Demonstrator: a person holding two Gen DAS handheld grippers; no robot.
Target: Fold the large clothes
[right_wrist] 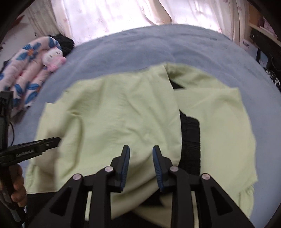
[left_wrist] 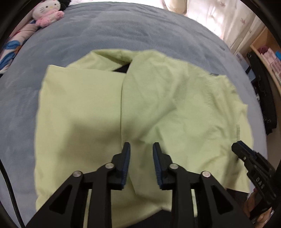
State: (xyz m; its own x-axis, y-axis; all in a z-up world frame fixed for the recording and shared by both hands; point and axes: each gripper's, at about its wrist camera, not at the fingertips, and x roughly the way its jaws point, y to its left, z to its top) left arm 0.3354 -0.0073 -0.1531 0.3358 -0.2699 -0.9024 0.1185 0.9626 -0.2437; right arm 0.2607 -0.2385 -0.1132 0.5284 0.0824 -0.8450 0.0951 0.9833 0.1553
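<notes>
A large pale green garment (left_wrist: pixel 158 105) lies partly folded on the blue-grey bed cover (left_wrist: pixel 105 28), with a black lining showing at its collar (left_wrist: pixel 123 68). In the right wrist view the same garment (right_wrist: pixel 114 114) shows a black strip (right_wrist: pixel 190 138) along its middle. My left gripper (left_wrist: pixel 141 145) hovers over the garment's near part, open, with nothing between its pads. My right gripper (right_wrist: pixel 141 148) also stands open and empty above the cloth. Each gripper shows in the other's view: the right gripper (left_wrist: pixel 240 147) over the garment's right edge, the left gripper (right_wrist: pixel 56 140) over its left edge.
A white and pink plush toy (left_wrist: pixel 47 14) and a floral quilt (right_wrist: pixel 26 73) lie at the bed's far left. Pale curtains (right_wrist: pixel 123 17) hang behind the bed. A wooden shelf (left_wrist: pixel 267 57) and dark clothing (left_wrist: pixel 265 105) stand to the right. A hand (right_wrist: pixel 17 185) holds the left gripper.
</notes>
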